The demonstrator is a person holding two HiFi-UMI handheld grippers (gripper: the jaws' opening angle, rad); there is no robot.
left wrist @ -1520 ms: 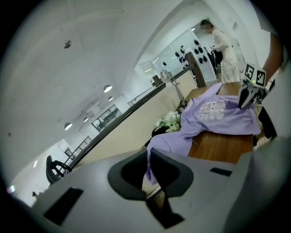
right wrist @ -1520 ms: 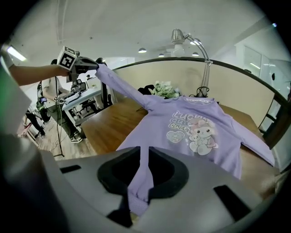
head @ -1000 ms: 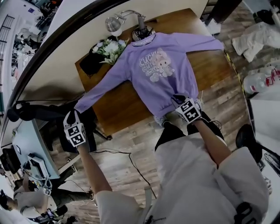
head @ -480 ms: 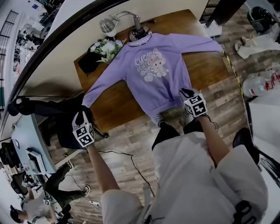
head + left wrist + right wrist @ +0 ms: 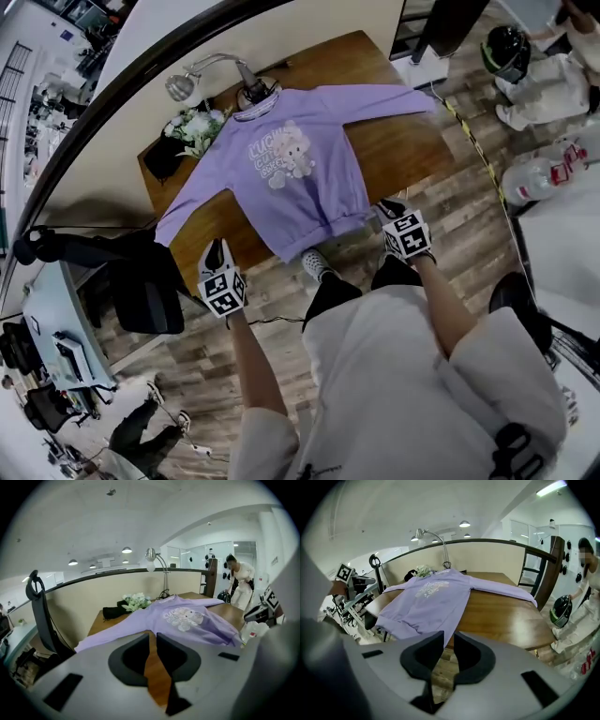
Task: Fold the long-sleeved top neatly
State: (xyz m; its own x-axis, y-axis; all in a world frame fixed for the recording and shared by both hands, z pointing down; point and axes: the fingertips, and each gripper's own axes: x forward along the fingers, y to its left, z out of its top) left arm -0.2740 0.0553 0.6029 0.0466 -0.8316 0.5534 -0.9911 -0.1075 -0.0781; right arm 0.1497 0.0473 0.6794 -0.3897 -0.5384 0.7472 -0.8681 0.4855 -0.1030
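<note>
Closest to me, the left gripper [image 5: 215, 251] hangs at the table's near left corner. Its jaws are parted by a narrow gap, with nothing between them. The right gripper [image 5: 390, 210] hovers just beside the hem's right corner, its jaws likewise slightly apart and empty. Beyond them the purple long-sleeved top [image 5: 291, 178] lies face up on the wooden table [image 5: 403, 141], sleeves spread wide, hem reaching the near edge. Farther back, white flowers [image 5: 192, 127] sit past the person's-left sleeve, and a desk lamp [image 5: 180, 87] rises near the collar.
</note>
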